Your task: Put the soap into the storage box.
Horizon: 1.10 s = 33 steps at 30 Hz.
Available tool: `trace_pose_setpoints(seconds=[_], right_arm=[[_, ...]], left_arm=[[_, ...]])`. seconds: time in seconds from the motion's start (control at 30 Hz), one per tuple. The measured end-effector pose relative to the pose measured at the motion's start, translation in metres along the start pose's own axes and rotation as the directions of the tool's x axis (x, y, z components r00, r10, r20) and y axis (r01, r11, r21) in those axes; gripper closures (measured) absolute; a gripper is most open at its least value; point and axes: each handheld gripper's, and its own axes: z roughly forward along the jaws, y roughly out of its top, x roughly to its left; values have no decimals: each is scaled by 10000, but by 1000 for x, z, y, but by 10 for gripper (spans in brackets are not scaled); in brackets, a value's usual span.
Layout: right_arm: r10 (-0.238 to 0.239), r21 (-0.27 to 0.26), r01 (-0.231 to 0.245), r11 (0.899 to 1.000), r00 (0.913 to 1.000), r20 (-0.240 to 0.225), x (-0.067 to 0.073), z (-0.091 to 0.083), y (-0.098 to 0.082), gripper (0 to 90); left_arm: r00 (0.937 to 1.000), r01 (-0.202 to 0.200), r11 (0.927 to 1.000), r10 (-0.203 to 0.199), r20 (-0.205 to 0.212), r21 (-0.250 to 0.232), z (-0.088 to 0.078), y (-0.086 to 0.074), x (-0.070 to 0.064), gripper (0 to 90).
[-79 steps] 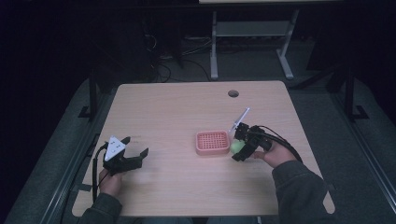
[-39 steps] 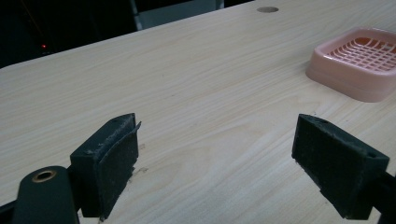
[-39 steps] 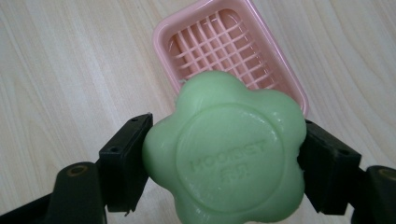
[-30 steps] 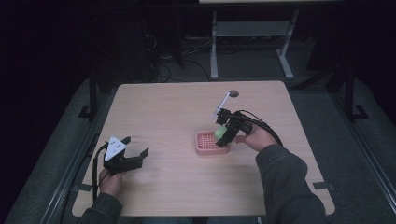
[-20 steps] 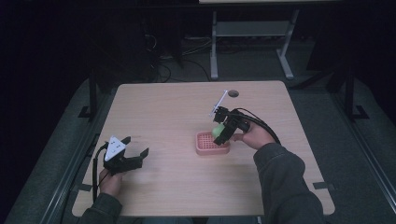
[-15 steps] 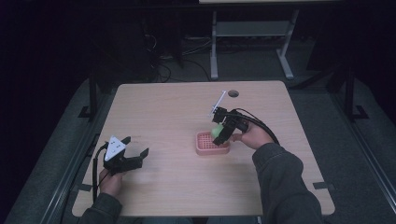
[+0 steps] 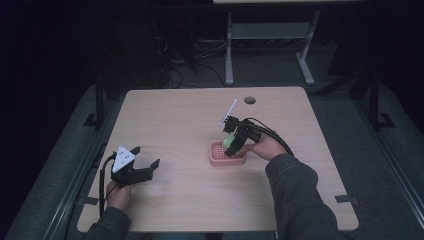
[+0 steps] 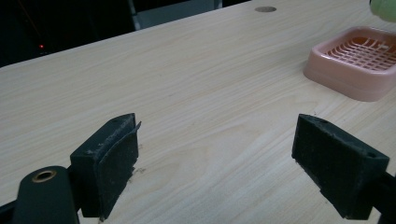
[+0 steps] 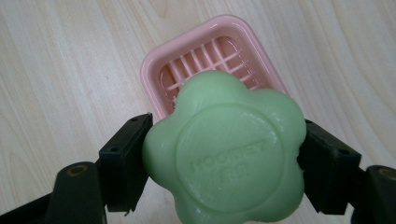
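The right hand (image 7: 265, 147) reached in from the lower right, holding the right gripper (image 7: 234, 142) tipped down over the pink soap dish (image 7: 227, 155) near the middle of the table (image 7: 180, 120). Its jaws were clamped on a green flower-shaped soap (image 9: 224, 149), which hung just above the dish's slatted floor. The left gripper (image 7: 131, 167) rested near the table's front left corner, its jaws wide apart around bare wood, well apart from the dish. Since 2.6 seconds earlier, the right gripper had carried the soap from beside the dish's right end to over it; the left had stayed put. A round hole (image 7: 250, 100) lay toward the far edge.
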Motion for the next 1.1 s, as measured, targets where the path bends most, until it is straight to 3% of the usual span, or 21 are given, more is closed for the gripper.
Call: trace_pose_setpoints(seconds=[0.27, 1.1], right_arm=[[235, 162, -234, 9996, 9997, -51, -4, 15, 0, 259], [420, 263, -419, 9988, 9991, -12, -7, 30, 8, 258]], left_arm=[[10000, 15, 10000, -15, -1, 6, 0, 0, 0, 142], [10000, 14, 10000, -14, 7, -2, 0, 0, 0, 142]])
